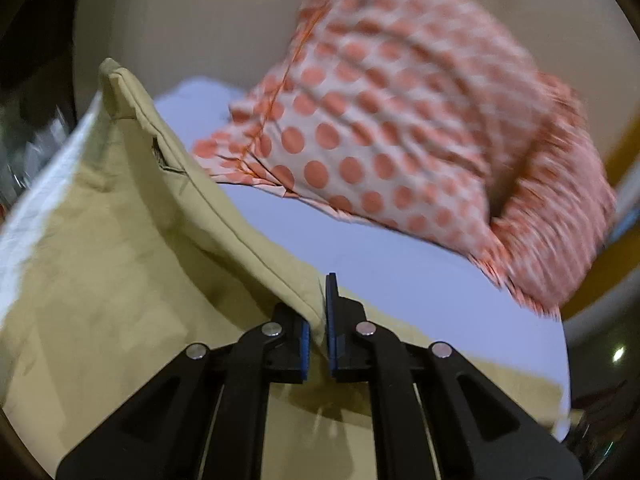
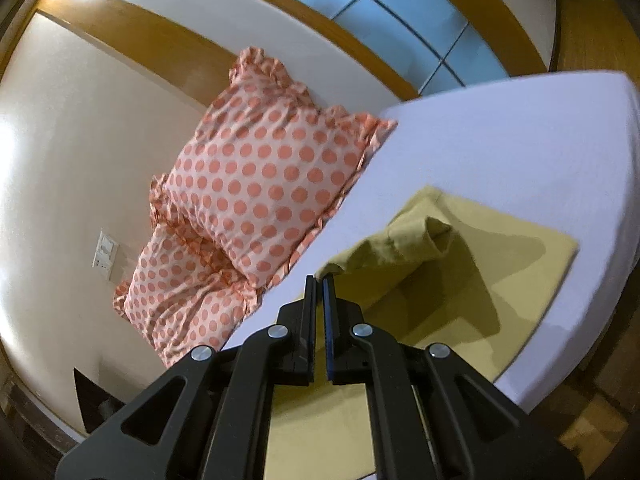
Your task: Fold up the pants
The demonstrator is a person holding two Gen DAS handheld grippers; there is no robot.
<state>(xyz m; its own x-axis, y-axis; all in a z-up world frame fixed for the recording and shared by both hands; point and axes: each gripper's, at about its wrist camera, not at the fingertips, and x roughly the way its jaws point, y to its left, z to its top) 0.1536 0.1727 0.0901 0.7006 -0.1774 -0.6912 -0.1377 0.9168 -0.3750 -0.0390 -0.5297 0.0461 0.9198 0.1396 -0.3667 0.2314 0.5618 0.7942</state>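
Note:
Olive-tan pants lie on a bed with a pale lavender sheet. My left gripper is shut on a hemmed edge of the pants and holds it lifted, so the cloth rises in a ridge toward the upper left. In the right wrist view the pants lie partly flat, with one corner raised. My right gripper is shut on that raised corner, which drapes back in a fold to the right.
Two pillows with orange polka dots and frills lie at the head of the bed, also in the left wrist view. A cream wall with a switch plate stands behind. The bed's edge drops to a wooden floor.

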